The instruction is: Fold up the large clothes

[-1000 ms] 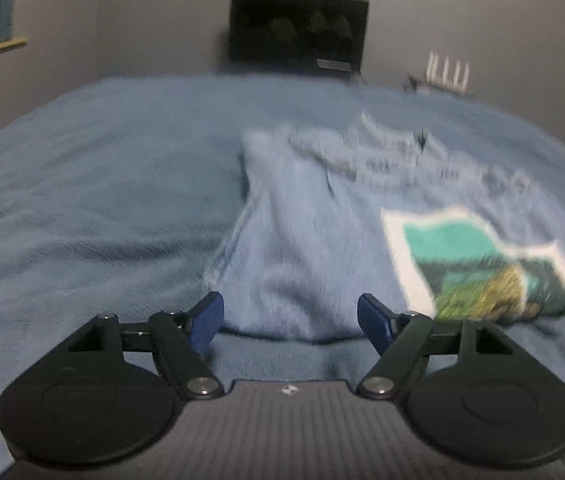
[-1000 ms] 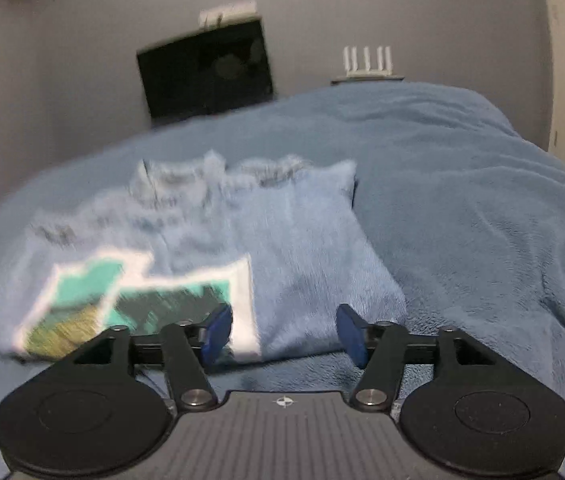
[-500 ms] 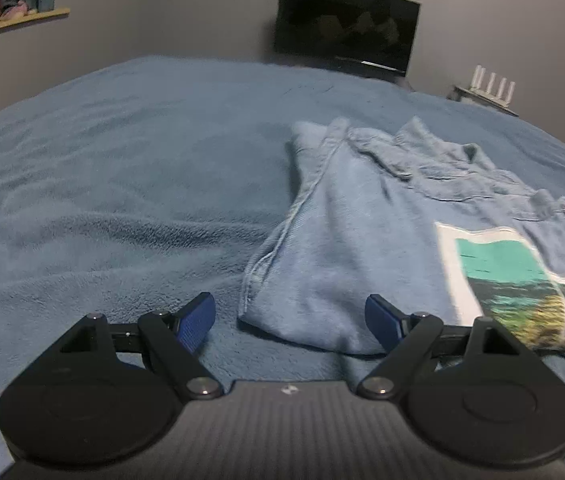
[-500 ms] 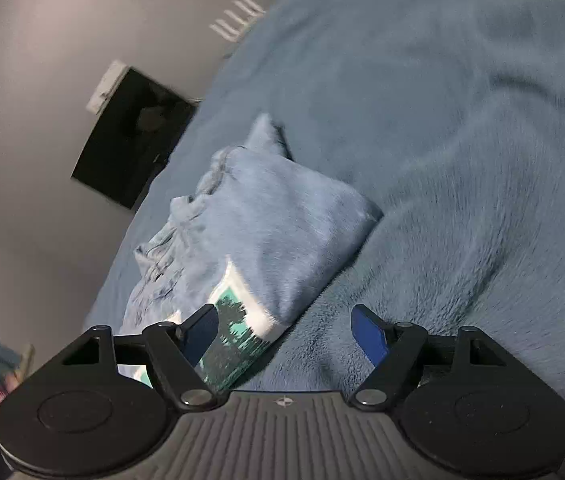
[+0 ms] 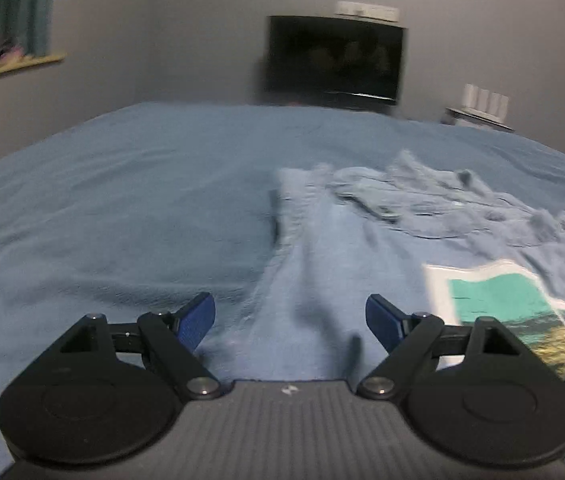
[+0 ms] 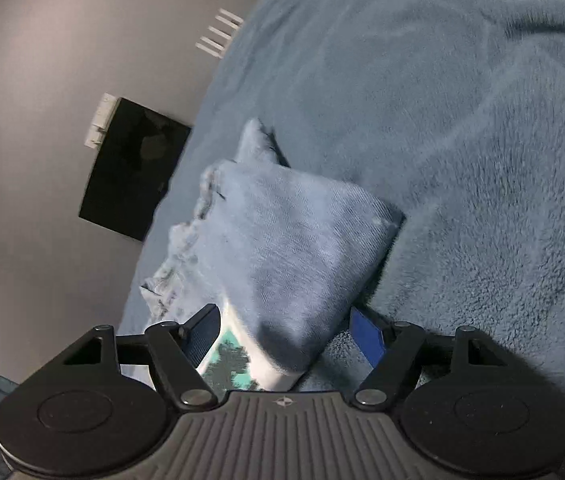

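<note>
A light blue folded shirt (image 5: 362,248) with a white and teal print (image 5: 514,304) lies on the blue blanket (image 5: 122,208). My left gripper (image 5: 290,320) is open, its jaws wide apart over the shirt's near left edge. In the right wrist view the shirt (image 6: 294,248) lies tilted, its near right corner between the open jaws of my right gripper (image 6: 286,334), with the print (image 6: 234,364) by the left finger. I cannot tell whether the pads touch the cloth.
The blue blanket (image 6: 462,120) covers the whole bed. A dark screen (image 5: 334,56) hangs on the grey wall behind. A white router (image 5: 482,100) stands at the far right. A shelf (image 5: 14,60) with cloth is at the far left.
My left gripper has moved right and forward over the shirt's near edge. My right gripper has rolled to the side and moved in, so the shirt's corner now lies between its jaws.
</note>
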Motion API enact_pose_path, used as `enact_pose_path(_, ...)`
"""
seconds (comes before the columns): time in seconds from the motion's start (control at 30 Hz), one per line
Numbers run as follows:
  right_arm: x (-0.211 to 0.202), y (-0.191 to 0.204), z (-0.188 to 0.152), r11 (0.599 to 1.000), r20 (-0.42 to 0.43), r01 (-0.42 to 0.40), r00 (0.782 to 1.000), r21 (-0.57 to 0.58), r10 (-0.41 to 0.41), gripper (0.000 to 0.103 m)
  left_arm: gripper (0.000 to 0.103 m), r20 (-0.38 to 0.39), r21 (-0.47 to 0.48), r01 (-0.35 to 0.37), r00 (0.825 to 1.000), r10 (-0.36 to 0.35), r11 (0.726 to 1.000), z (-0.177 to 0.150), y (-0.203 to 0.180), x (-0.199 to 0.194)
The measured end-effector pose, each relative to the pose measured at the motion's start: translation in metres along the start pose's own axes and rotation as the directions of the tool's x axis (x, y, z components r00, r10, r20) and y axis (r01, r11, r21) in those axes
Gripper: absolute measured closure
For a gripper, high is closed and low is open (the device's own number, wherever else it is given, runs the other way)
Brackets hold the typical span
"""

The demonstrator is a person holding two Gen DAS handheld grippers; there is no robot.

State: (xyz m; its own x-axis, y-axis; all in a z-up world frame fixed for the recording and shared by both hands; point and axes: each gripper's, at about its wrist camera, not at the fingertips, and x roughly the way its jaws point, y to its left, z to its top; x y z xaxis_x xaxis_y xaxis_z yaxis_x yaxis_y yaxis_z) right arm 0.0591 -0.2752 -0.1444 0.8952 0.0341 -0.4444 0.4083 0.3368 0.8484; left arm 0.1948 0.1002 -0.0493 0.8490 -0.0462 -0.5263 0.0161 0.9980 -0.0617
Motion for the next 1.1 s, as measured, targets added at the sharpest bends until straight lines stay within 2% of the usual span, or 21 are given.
enact_pose_path(0.13,0.008,0.0,0.004,0.999,0.038,-0.022,0.999,0.034,0.02,0.029,0.02,-0.08,0.103,0.033,0.996,-0.025,0.994,-0.008,-0.019,0.026)
enact_pose_path(0.2,0.012,0.0,0.009,0.998,0.051,-0.031,0.998,0.054,0.028,0.029,0.017,-0.083,0.134,0.023,0.997,-0.012,0.991,-0.012,-0.023,0.033)
enact_pose_path(0.4,0.023,-0.007,0.014,0.998,0.073,-0.018,0.997,0.068,0.013,0.032,0.015,-0.088,0.102,0.035,0.996,-0.026,0.994,-0.013,-0.019,0.037)
enact_pose_path(0.47,0.025,0.0,0.009,0.999,0.068,-0.023,0.997,0.031,0.021,0.03,0.015,-0.092,0.098,0.037,0.995,-0.028,0.995,-0.012,-0.019,0.033)
enact_pose_path(0.6,0.025,0.016,0.012,0.994,0.105,-0.108,0.989,0.005,0.107,0.029,0.015,-0.092,0.1,0.036,0.995,-0.027,0.994,-0.011,-0.02,0.035)
enact_pose_path(0.7,0.035,0.006,0.019,0.986,0.125,-0.136,0.984,0.092,0.124,0.029,0.015,-0.048,0.082,0.03,0.999,-0.026,0.996,-0.008,-0.023,0.029)
enact_pose_path(0.8,0.047,0.0,0.014,0.977,0.098,-0.163,0.984,0.135,0.15,0.032,0.015,0.036,0.049,0.111,0.993,-0.113,0.993,-0.001,-0.036,0.018)
enact_pose_path(0.87,0.052,0.009,0.012,0.979,0.077,-0.17,0.984,0.111,0.162,0.032,0.015,0.057,0.089,0.16,0.985,-0.165,0.983,0.001,-0.058,0.017)
enact_pose_path(1.0,0.057,0.008,0.014,0.972,0.08,-0.188,0.981,0.138,0.178,0.032,0.015,0.013,0.167,0.242,0.969,-0.247,0.956,-0.008,-0.097,0.025)
enact_pose_path(1.07,0.059,0.004,0.014,0.968,0.082,-0.198,0.979,0.155,0.187,0.032,0.015,-0.005,0.22,0.282,0.958,-0.288,0.934,-0.016,-0.11,0.027)
enact_pose_path(1.1,0.06,0.004,0.012,0.969,0.082,-0.196,0.979,0.153,0.185,0.032,0.015,-0.014,0.266,0.281,0.958,-0.288,0.922,-0.02,-0.117,0.028)
